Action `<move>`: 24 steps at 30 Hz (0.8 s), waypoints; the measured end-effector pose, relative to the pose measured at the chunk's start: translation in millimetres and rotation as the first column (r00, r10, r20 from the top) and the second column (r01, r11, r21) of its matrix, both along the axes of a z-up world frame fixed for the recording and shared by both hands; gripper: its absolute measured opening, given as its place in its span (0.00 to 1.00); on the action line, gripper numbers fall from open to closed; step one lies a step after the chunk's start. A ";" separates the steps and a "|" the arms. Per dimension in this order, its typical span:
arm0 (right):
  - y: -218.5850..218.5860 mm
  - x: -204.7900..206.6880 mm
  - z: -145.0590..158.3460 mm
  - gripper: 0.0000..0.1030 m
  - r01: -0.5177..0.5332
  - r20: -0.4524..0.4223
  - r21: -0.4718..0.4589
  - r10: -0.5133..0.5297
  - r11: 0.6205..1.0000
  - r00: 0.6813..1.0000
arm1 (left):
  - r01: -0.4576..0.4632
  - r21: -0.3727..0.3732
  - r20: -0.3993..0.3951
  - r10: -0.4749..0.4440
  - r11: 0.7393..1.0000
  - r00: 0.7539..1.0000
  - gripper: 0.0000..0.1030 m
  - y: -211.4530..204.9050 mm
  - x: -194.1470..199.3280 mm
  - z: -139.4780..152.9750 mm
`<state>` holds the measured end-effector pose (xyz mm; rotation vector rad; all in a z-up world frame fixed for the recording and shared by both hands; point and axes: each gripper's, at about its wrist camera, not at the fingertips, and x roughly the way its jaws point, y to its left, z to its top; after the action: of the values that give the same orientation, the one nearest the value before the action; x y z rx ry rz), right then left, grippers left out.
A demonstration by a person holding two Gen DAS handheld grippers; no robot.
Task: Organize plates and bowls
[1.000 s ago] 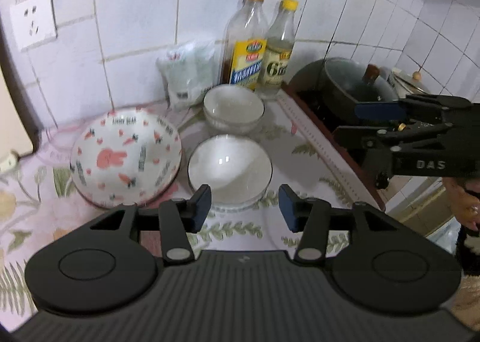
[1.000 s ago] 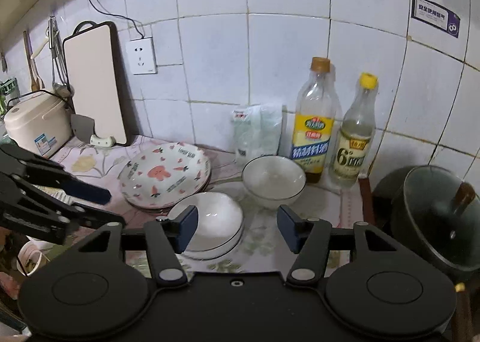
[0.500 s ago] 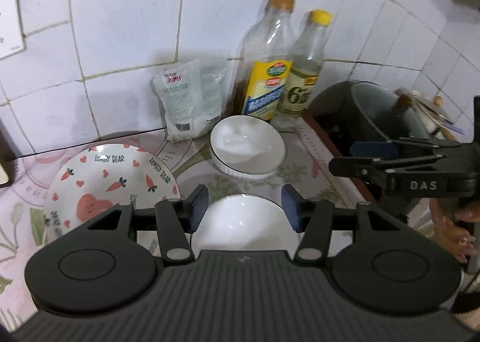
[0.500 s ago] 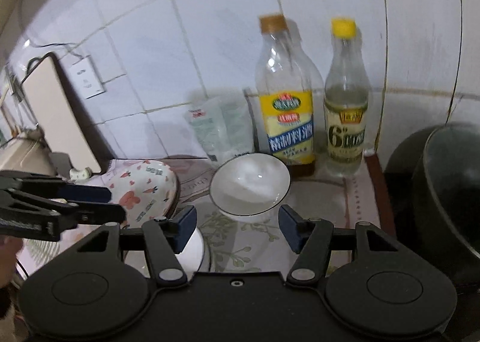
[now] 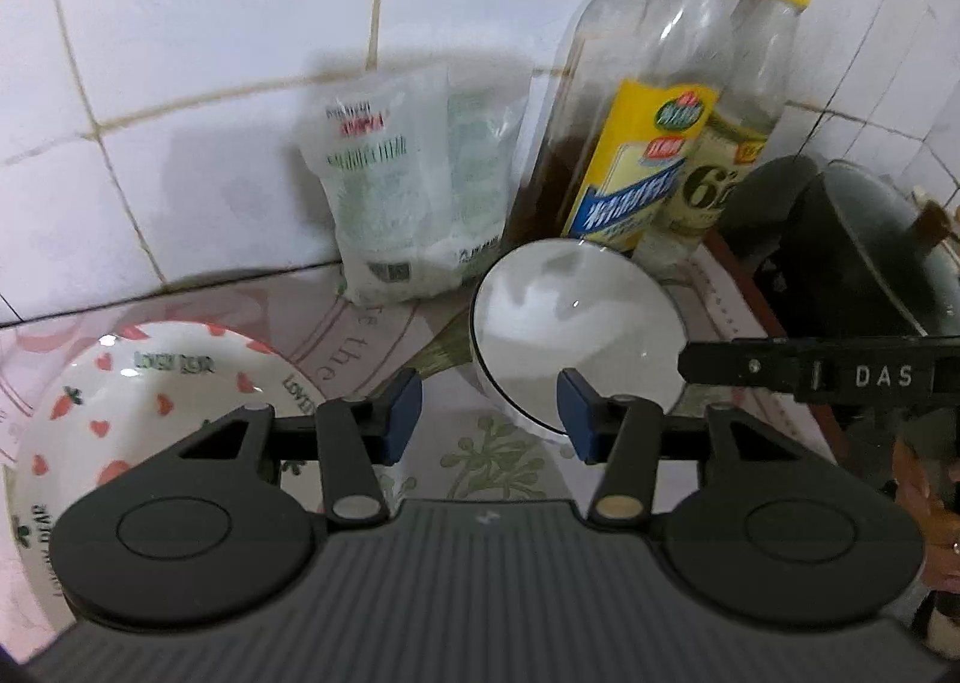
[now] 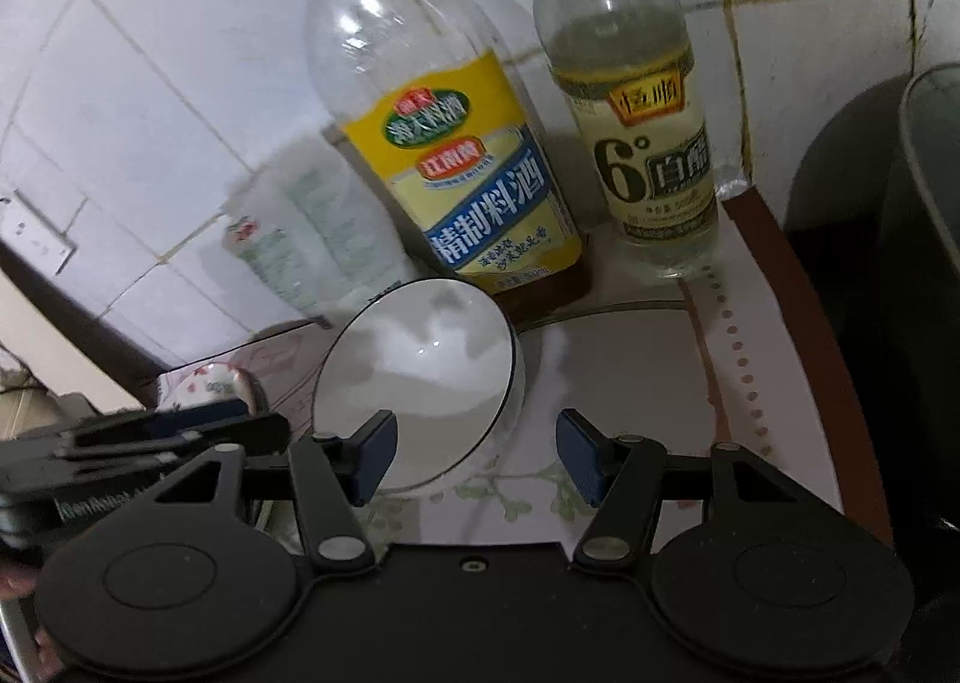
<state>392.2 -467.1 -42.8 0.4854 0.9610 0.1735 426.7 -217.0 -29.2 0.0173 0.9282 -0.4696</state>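
**Both tongs low over the white bowl by the bottles**

White tiled wall behind a table (image 5: 372, 323) with a floral cloth. Against the wall, at 12 o'clock from your left tongs (image 5: 489, 419): a salt bag (image 5: 408, 191), a yellow-labelled bottle (image 5: 636, 143) and a vinegar bottle (image 5: 738, 143). The white bowl (image 5: 576, 323) stands just in front of the bottles, its near rim between the pads of your left tongs, untouched. The patterned plate (image 5: 138, 413) lies at 9 o'clock. Your right tongs (image 6: 477, 455) have the same bowl's right edge in the gap. Both pairs have just been closing a little, jaws still apart, gripping nothing. A dark pot (image 5: 870, 257) sits at 2 o'clock.
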 end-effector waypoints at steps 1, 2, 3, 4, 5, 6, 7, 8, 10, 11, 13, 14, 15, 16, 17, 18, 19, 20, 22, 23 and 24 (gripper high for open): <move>-0.2 4.0 -4.2 0.56 0.003 -0.007 0.004 -0.003 1.000 1.000 | -0.003 0.002 -0.011 0.003 1.000 1.000 0.47 -1.7 4.2 -4.7; 0.4 7.3 -8.0 0.54 0.005 -0.015 0.009 -0.004 1.000 1.000 | -0.004 0.008 -0.017 0.004 1.000 1.000 0.45 -3.2 7.8 -8.0; 0.9 10.3 -11.5 0.53 0.007 -0.023 0.014 -0.007 1.000 1.000 | -0.003 0.017 -0.020 0.003 1.000 1.000 0.41 -5.2 10.5 -10.9; 1.2 12.3 -14.0 0.49 0.009 -0.030 0.017 -0.009 1.000 1.000 | -0.001 0.025 -0.020 0.002 1.000 1.000 0.38 -7.5 12.7 -13.2; 1.8 13.4 -17.2 0.43 0.013 -0.036 0.019 -0.012 1.000 0.999 | 0.007 0.026 -0.020 -0.007 1.000 1.000 0.33 -9.3 14.2 -15.3; 2.0 14.2 -18.9 0.38 0.014 -0.039 0.019 -0.014 1.000 0.999 | 0.030 0.016 -0.024 -0.029 0.999 0.999 0.27 -10.3 14.7 -16.5; 1.8 14.3 -21.4 0.25 0.017 -0.043 0.027 -0.016 0.999 0.999 | 0.055 -0.001 -0.033 -0.055 0.998 0.998 0.24 -10.1 16.0 -18.5; 0.9 14.6 -24.1 0.23 0.020 -0.049 0.039 -0.018 0.999 0.999 | 0.061 -0.018 -0.044 -0.062 0.998 0.997 0.21 -9.2 17.1 -20.0; -2.3 14.3 -26.3 0.23 0.030 -0.047 0.061 -0.027 0.998 0.999 | 0.055 -0.044 -0.056 -0.058 0.997 0.997 0.20 -7.4 18.9 -21.8; -3.0 14.4 -26.9 0.23 0.030 -0.047 0.067 -0.027 0.997 0.999 | 0.050 -0.048 -0.058 -0.053 0.998 0.997 0.20 -6.9 19.6 -22.3; -3.2 15.8 -26.1 0.23 0.026 -0.049 0.061 -0.023 0.998 0.999 | 0.039 -0.056 -0.069 -0.043 0.998 0.997 0.20 -6.3 21.8 -22.9; -2.8 16.3 -25.8 0.23 0.025 -0.051 0.054 -0.022 0.998 0.998 | 0.032 -0.059 -0.072 -0.036 0.998 0.997 0.19 -6.0 22.8 -23.5; -1.5 17.2 -25.2 0.23 0.023 -0.053 0.044 -0.021 0.999 0.998 | 0.025 -0.058 -0.070 -0.029 0.998 0.997 0.18 -7.3 23.2 -24.6; 0.1 18.7 -25.2 0.23 0.020 -0.053 0.032 -0.018 0.999 0.998 | 0.018 -0.058 -0.069 -0.022 0.998 0.997 0.18 -7.6 23.4 -25.5; 2.1 21.0 -26.2 0.24 0.019 -0.055 0.019 -0.018 1.000 0.998 | 0.017 -0.058 -0.066 -0.020 0.998 0.998 0.17 -7.3 22.6 -25.1; 3.8 22.7 -27.5 0.24 0.020 -0.060 0.009 -0.019 1.000 0.998 | 0.016 -0.055 -0.064 -0.020 0.998 0.998 0.16 -7.2 21.6 -24.6; 5.3 23.9 -28.6 0.23 0.026 -0.063 0.005 -0.025 1.000 0.998 | 0.014 -0.053 -0.062 -0.018 0.999 0.998 0.16 -7.8 21.3 -24.4; 7.1 23.9 -28.4 0.22 0.028 -0.061 -0.007 -0.029 1.000 0.998 | 0.015 -0.050 -0.062 -0.018 0.999 0.998 0.16 -8.2 20.7 -23.3; 10.9 20.3 -24.3 0.21 0.035 -0.062 -0.044 -0.038 0.998 0.997 | 0.044 -0.071 -0.073 -0.049 0.997 0.996 0.16 -5.9 18.7 -20.0; 11.2 16.1 -19.8 0.20 0.048 -0.049 -0.054 -0.051 0.997 0.998 | 0.047 -0.088 -0.089 -0.055 0.995 0.995 0.16 -1.8 17.5 -17.6; 9.6 12.8 -15.4 0.20 0.052 -0.037 -0.047 -0.054 0.998 0.998 | 0.051 -0.100 -0.092 -0.060 0.994 0.994 0.16 1.0 14.9 -14.2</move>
<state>405.0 -457.5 -58.2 0.4727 0.9862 0.0943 441.6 -215.9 -43.4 -0.0683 0.9992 -0.5712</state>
